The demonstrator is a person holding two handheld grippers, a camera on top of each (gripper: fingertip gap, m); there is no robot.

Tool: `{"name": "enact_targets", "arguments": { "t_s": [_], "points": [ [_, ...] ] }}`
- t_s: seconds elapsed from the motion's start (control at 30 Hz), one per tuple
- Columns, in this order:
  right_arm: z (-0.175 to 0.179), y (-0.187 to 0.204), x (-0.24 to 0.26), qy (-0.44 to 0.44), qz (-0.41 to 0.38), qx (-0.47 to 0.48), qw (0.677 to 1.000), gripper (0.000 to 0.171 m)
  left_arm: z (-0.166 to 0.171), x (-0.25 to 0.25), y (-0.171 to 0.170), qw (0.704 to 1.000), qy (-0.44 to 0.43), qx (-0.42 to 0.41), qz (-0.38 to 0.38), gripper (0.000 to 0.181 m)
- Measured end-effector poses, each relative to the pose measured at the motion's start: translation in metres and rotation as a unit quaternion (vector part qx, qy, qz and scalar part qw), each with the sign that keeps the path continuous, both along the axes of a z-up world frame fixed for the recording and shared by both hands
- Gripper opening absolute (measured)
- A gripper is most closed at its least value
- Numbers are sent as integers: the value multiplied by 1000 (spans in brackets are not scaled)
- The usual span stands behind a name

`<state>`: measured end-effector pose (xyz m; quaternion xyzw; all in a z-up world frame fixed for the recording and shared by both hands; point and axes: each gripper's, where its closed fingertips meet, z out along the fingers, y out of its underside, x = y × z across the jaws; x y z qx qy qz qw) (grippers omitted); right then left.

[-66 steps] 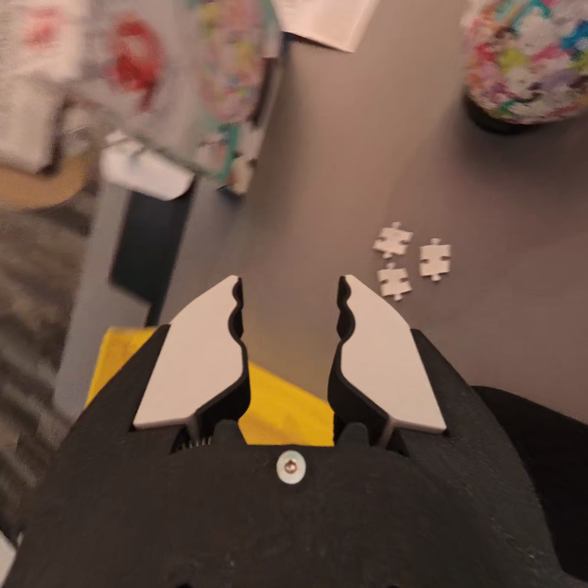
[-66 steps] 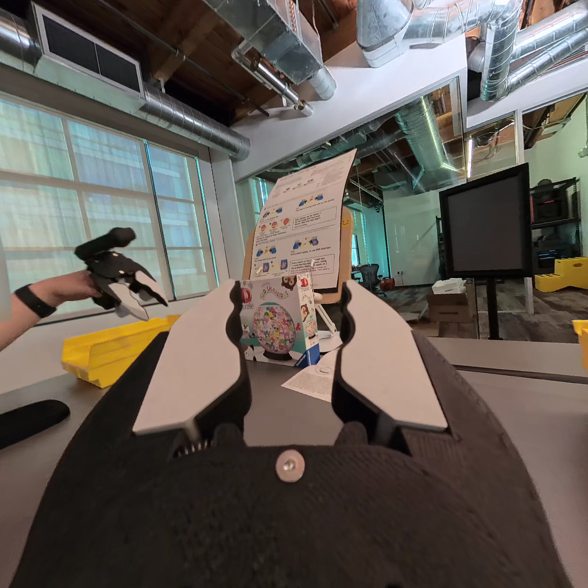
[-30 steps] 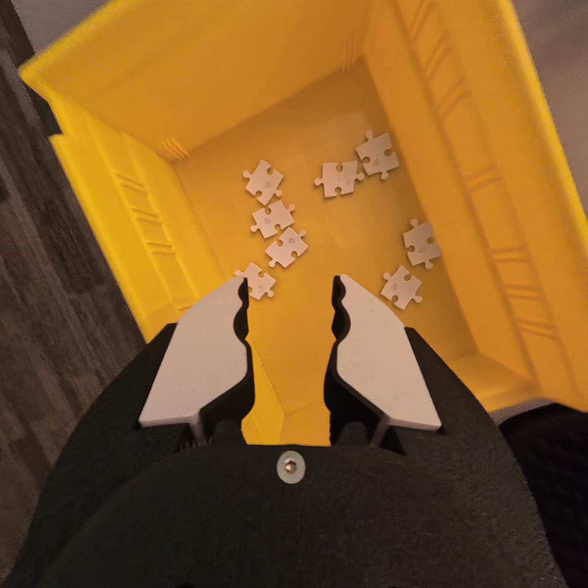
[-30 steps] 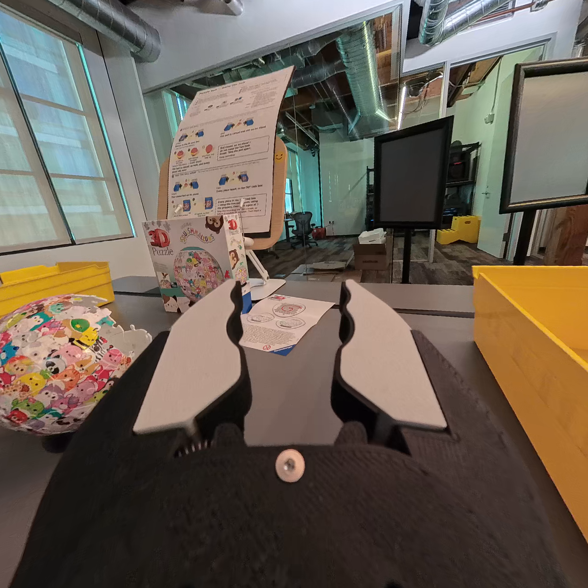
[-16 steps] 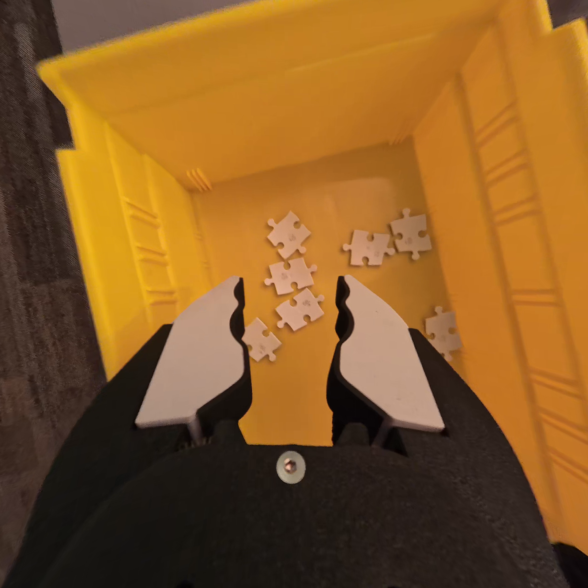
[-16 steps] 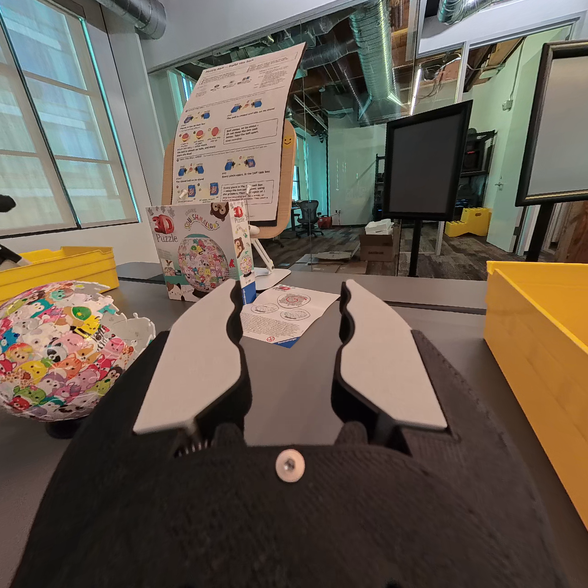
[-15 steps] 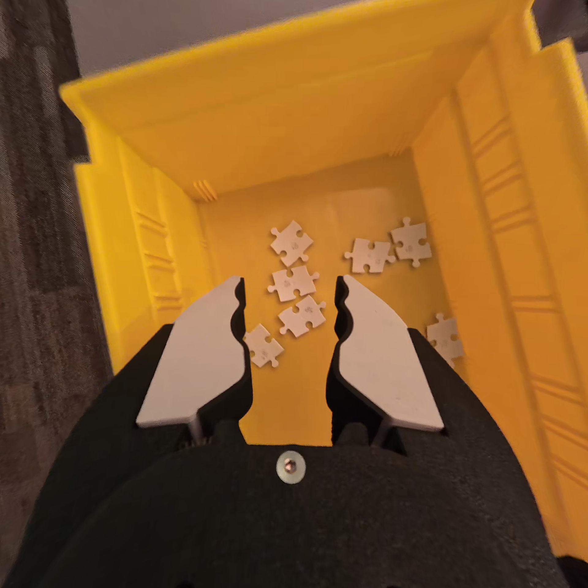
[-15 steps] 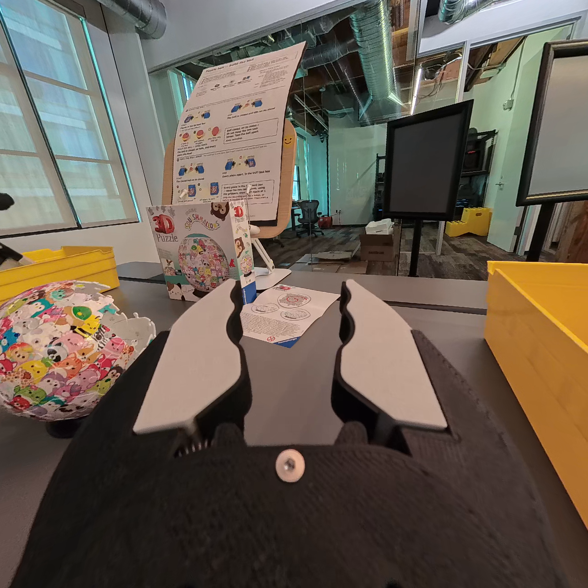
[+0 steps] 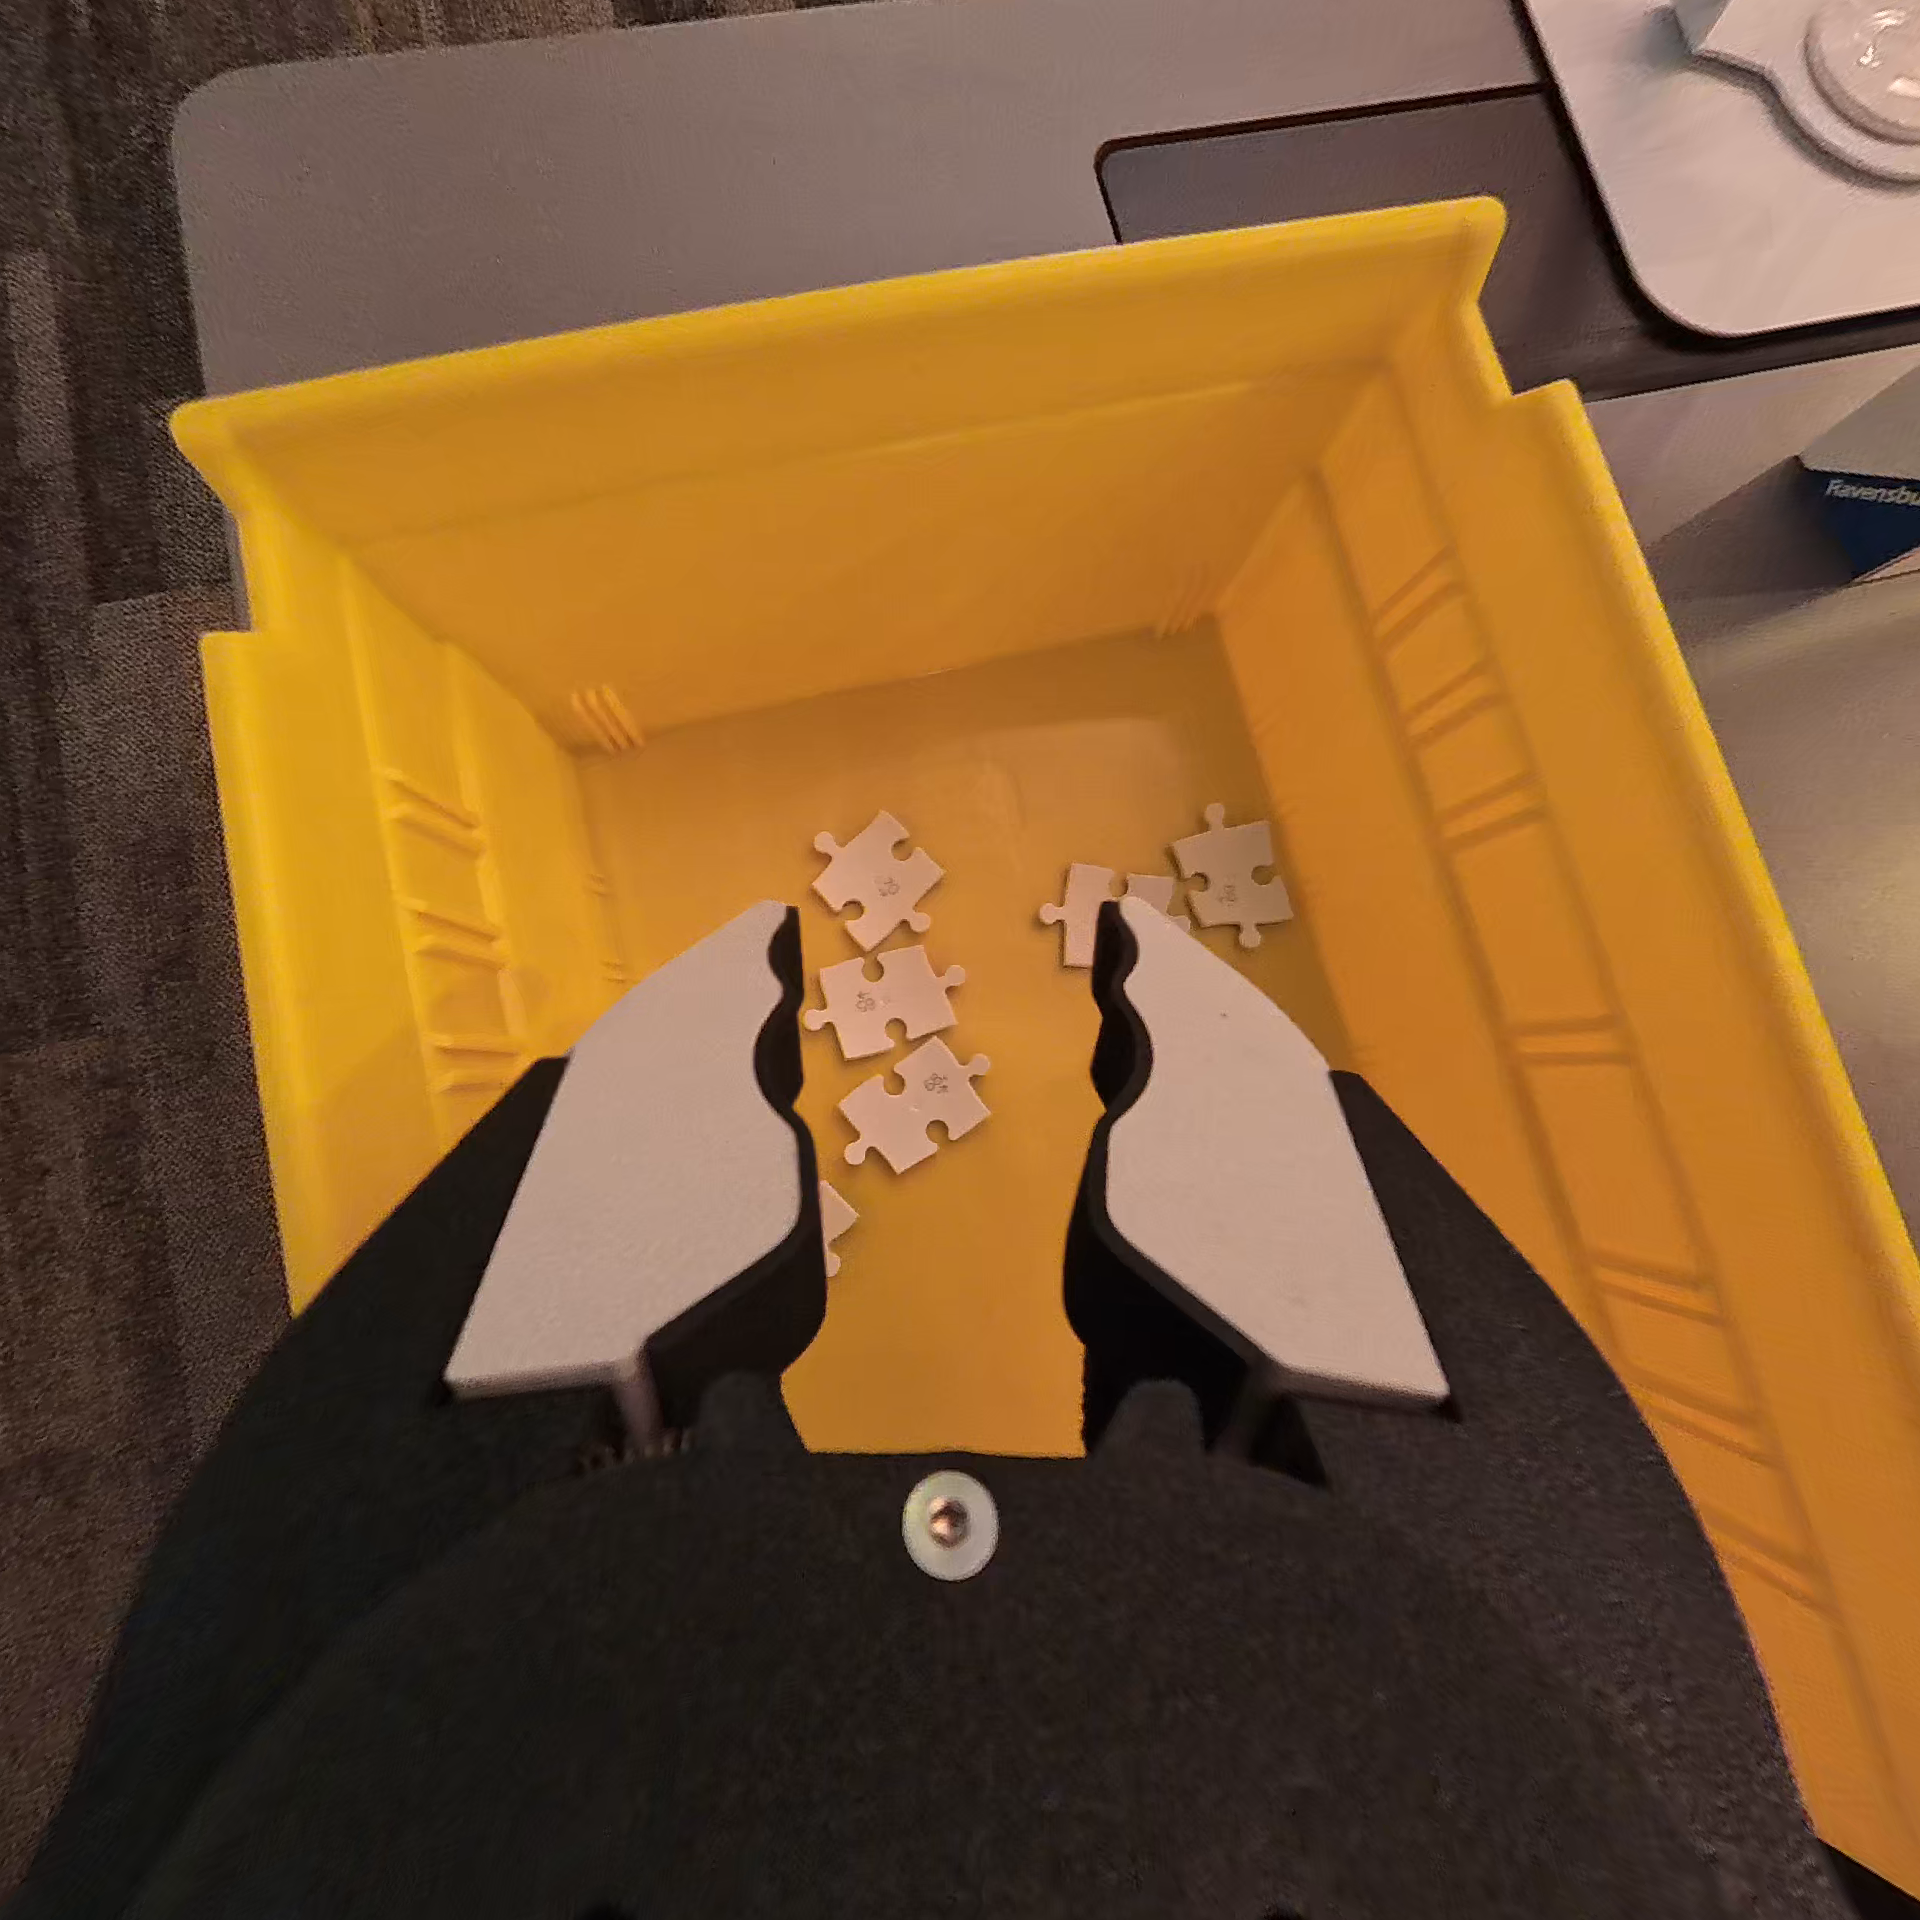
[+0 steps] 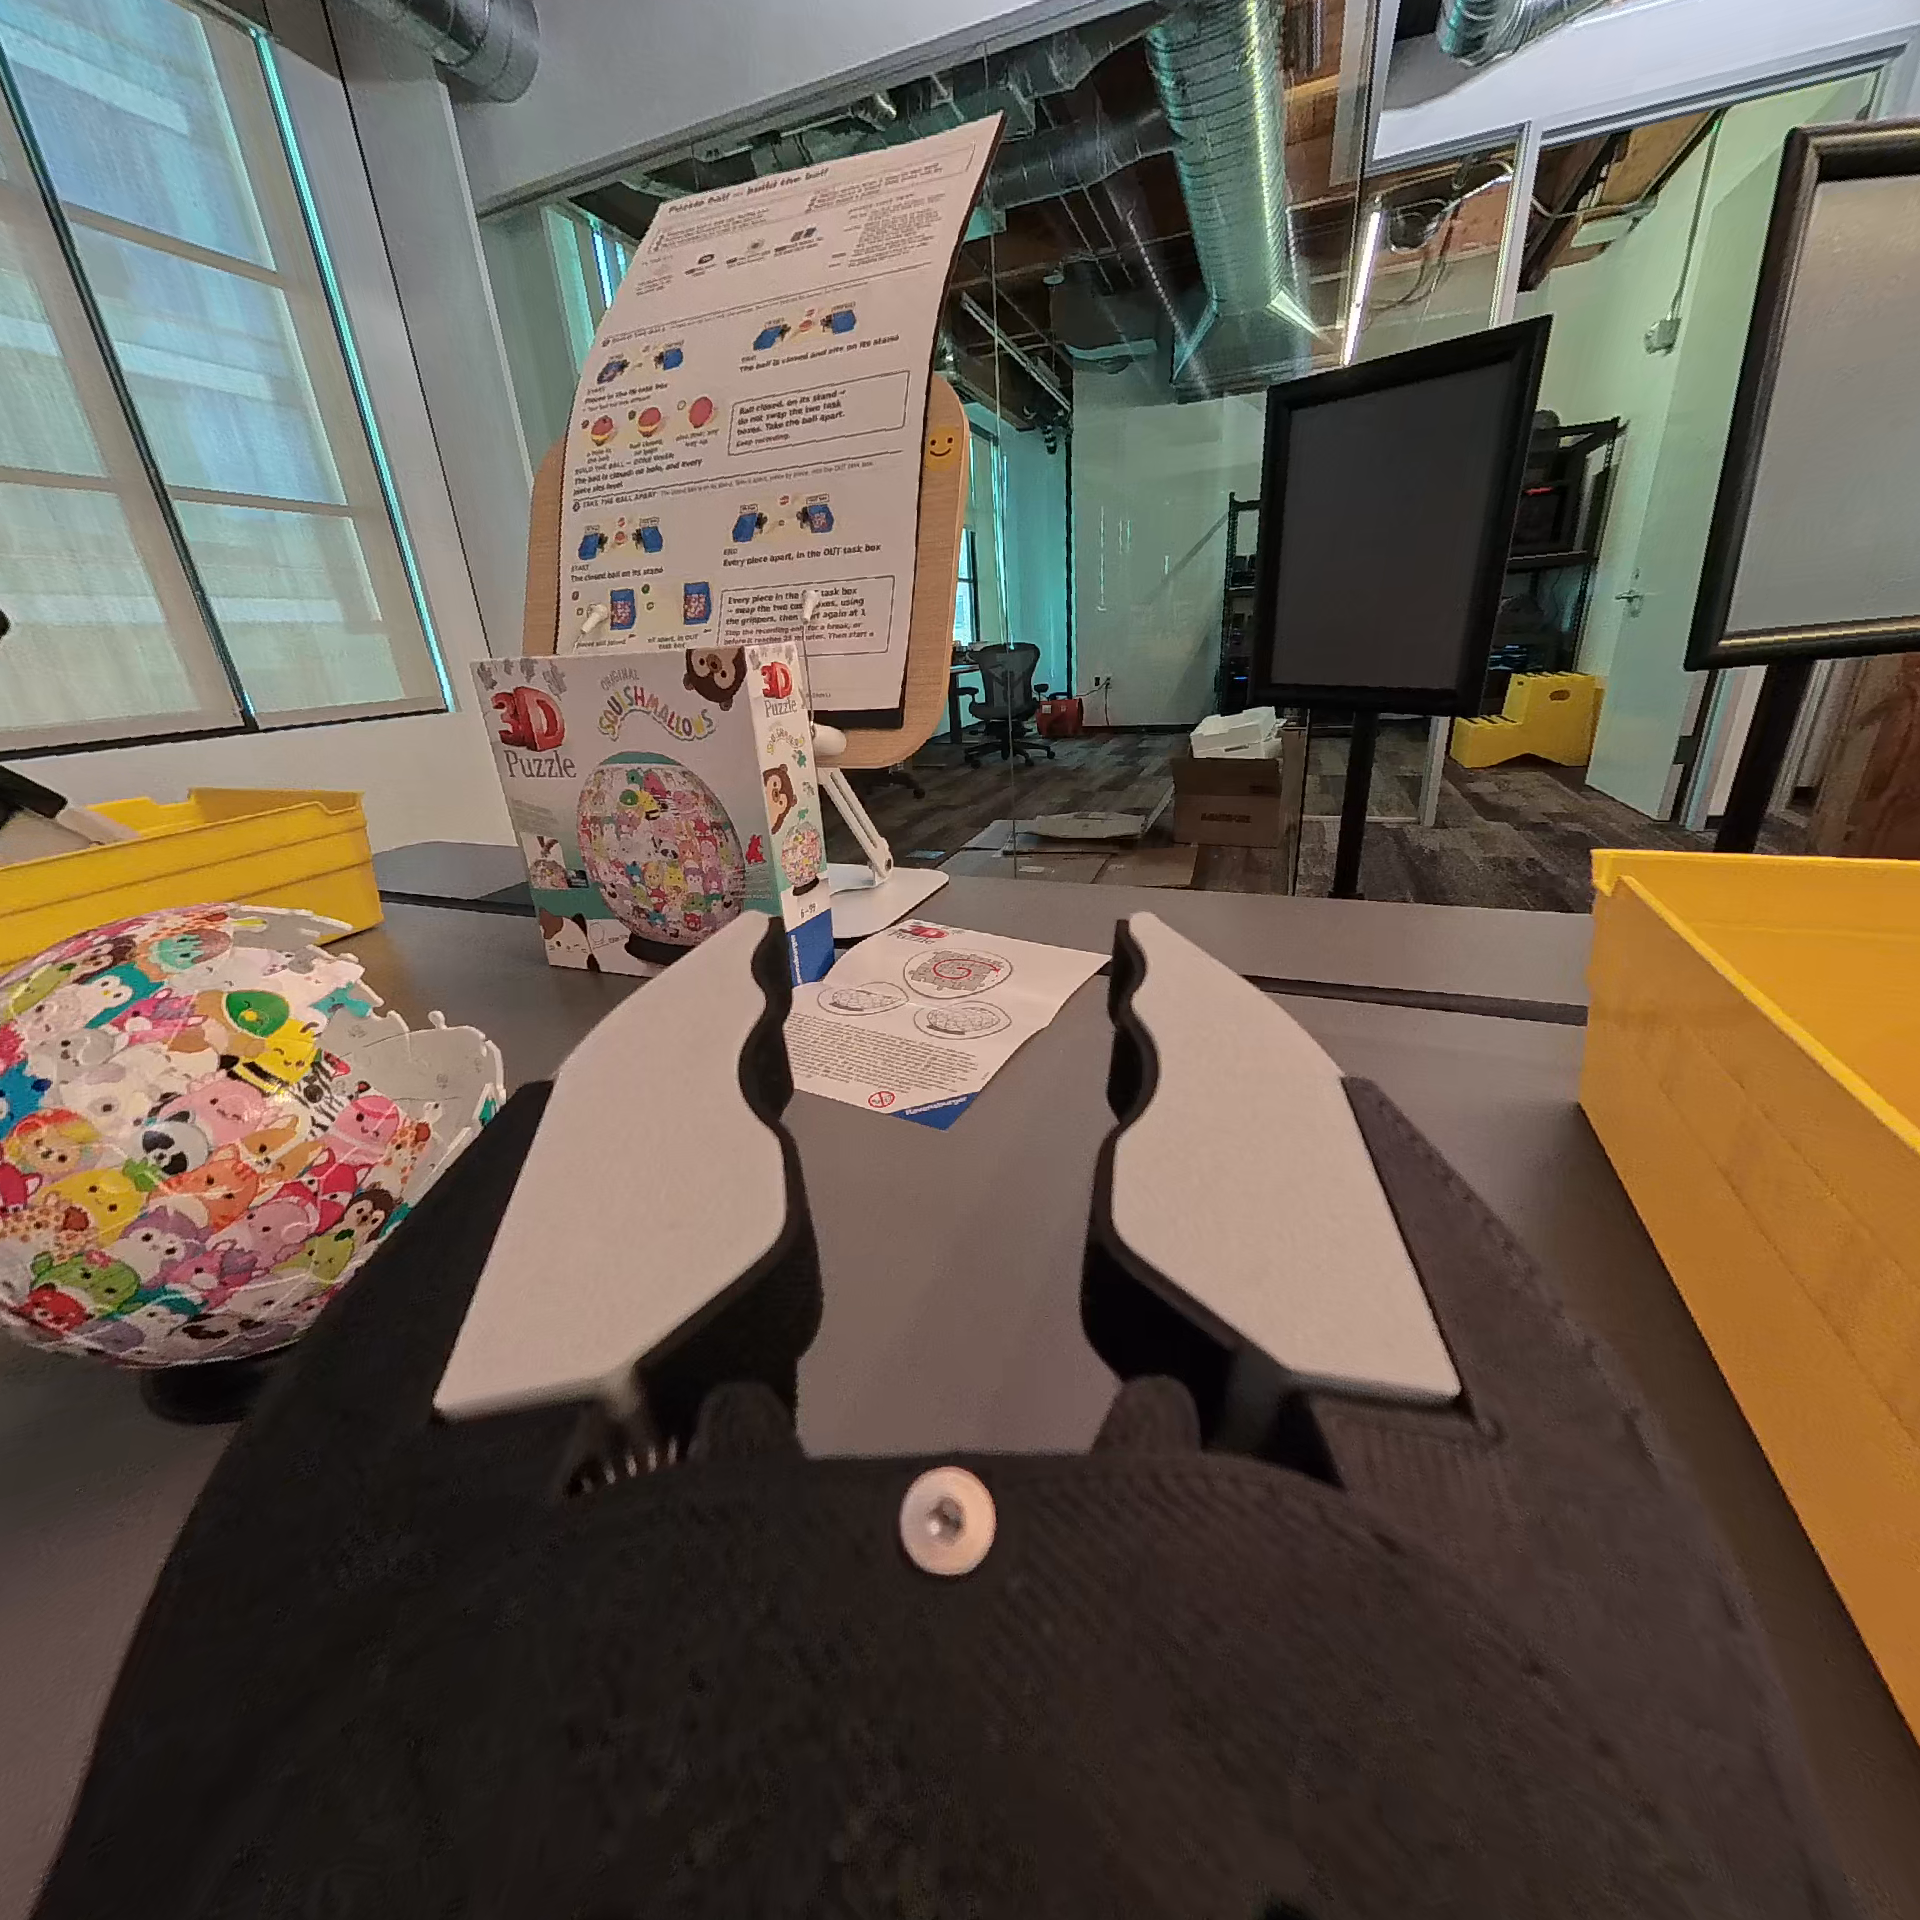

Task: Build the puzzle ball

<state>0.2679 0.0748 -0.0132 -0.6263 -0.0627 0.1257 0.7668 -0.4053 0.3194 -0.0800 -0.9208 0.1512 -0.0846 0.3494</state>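
Observation:
In the left wrist view, my left gripper (image 9: 948, 920) is open and empty, held above a yellow bin (image 9: 831, 540). Several pale puzzle pieces lie face down on the bin floor: one (image 9: 879, 879) just beyond the fingertips, two (image 9: 885, 1002) (image 9: 916, 1103) between the fingers, one (image 9: 1234, 889) to the right. In the right wrist view, my right gripper (image 10: 943, 930) is open and empty above the dark table (image 10: 1403, 1039). The part-built colourful puzzle ball (image 10: 197, 1132) sits on a dark stand at the left, its top open with a jagged edge.
A puzzle box (image 10: 655, 810) and a paper leaflet (image 10: 935, 1023) lie ahead of the right gripper. An instruction board on a stand (image 10: 769, 416) is behind them. A yellow bin (image 10: 1766, 1091) stands at the right, another (image 10: 187, 852) at the far left. Carpet (image 9: 94, 727) lies left of the bin. My hands' fingertips stand some 70 cm from each other.
The left gripper has drawn back and tilted up over the bin, so the far rim and table beyond now show. The right gripper has shifted slightly; the ball sits a little lower-left in view.

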Motion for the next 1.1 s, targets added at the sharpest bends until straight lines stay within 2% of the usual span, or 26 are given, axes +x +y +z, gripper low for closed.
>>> {"name": "enact_targets", "arguments": {
  "t_s": [0.4,0.6,0.73,0.9,0.97,1.1],
  "points": [
    [0,-1,1,-3,-7,0,1000,60,-16,-11,6,999,14,-20,21,53],
    [0,-1,0,-7,-9,-1,1000,60,-54,-19,6,994,63,-78,32,56],
    [0,-2,0,-6,-8,0,1000,60,-67,-21,5,991,89,-95,28,56],
    [0,-1,0,-4,-5,-1,1000,60,-68,-20,1,991,80,-106,27,49],
    [0,-1,-1,-3,-3,-1,1000,60,-68,-23,0,991,82,-106,28,39],
    [2,-2,-1,-2,-2,2,1000,60,-67,-24,0,991,85,-102,21,38]
  ]
}}
